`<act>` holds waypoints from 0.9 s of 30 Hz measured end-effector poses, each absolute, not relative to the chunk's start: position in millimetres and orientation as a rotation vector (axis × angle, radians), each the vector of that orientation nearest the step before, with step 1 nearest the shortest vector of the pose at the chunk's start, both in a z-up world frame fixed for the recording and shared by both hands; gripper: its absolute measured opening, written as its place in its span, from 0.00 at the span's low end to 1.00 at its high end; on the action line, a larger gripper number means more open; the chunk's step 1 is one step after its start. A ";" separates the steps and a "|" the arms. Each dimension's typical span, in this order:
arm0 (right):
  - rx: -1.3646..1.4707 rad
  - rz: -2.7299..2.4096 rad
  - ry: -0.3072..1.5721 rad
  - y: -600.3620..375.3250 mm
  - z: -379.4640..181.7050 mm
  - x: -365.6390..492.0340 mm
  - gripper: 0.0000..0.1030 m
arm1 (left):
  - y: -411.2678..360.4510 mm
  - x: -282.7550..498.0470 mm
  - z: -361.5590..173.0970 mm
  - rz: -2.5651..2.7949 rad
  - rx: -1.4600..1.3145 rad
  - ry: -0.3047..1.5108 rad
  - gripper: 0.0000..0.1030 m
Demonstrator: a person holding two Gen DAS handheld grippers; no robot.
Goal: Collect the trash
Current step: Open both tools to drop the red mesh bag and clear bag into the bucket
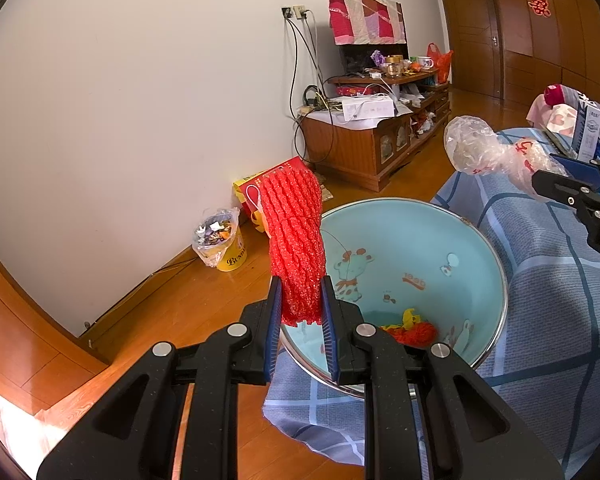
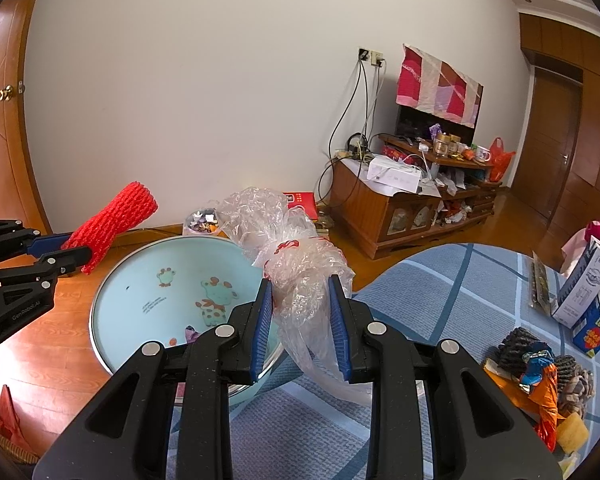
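You've got trash in both hands right now: your left gripper (image 1: pixel 300 312) has its jaws pinched on the lower end of the red foam net sleeve (image 1: pixel 296 240), and your right gripper (image 2: pixel 300 320) is clamped around the waist of the crumpled clear plastic bag (image 2: pixel 296 264). Both pieces hang in the air over the near edge of the table (image 2: pixel 440 280), where the light-blue basin (image 1: pixel 440 232) sits, part of its rim jutting past the blue checked cloth. Looks like the drop-off step: a few scraps, red and yellow, already lie in the basin's bottom, so I'd judge that's your collecting spot, though a yellow waste bucket (image 1: pixel 224 244) stands on the floor by the wall too. The sleeve's long axis runs straight out along your left fingers, free end pointing up and away toward the wall; it stands above the basin's rim on the floor side, not clearly over the bowl. Bring it inward before you let go, or it may tumble to the floor. The bag's long axis also follows your right fingers, its puffed end leaning over the basin's table-side rim. It's light and springy, so lower it well inside before releasing. More litter (image 2: pixel 540 372) waits at the table's right edge.
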State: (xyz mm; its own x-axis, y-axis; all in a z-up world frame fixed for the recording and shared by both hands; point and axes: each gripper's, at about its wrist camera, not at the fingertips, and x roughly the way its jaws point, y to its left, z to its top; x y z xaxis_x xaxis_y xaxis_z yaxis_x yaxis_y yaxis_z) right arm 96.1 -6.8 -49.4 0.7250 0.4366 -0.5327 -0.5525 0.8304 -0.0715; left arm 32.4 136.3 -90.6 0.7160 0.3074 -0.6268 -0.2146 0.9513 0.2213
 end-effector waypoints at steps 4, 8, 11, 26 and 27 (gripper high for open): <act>-0.234 0.550 0.524 -6.6 -49.1 95.9 0.28 | 136.3 32.2 -90.4 0.289 0.135 0.718 0.18; -0.234 0.550 0.524 -5.7 -49.4 95.3 0.28 | 135.8 32.1 -90.3 0.288 0.135 0.717 0.18; -0.235 0.552 0.525 -4.9 -49.5 94.6 0.28 | 135.6 32.0 -90.2 0.288 0.134 0.719 0.18; -0.244 0.568 0.535 -0.1 -51.5 94.8 0.28 | 131.7 32.1 -92.1 0.280 0.138 0.723 0.18; -0.245 0.570 0.536 0.5 -51.7 94.6 0.28 | 131.6 31.8 -92.4 0.278 0.137 0.724 0.18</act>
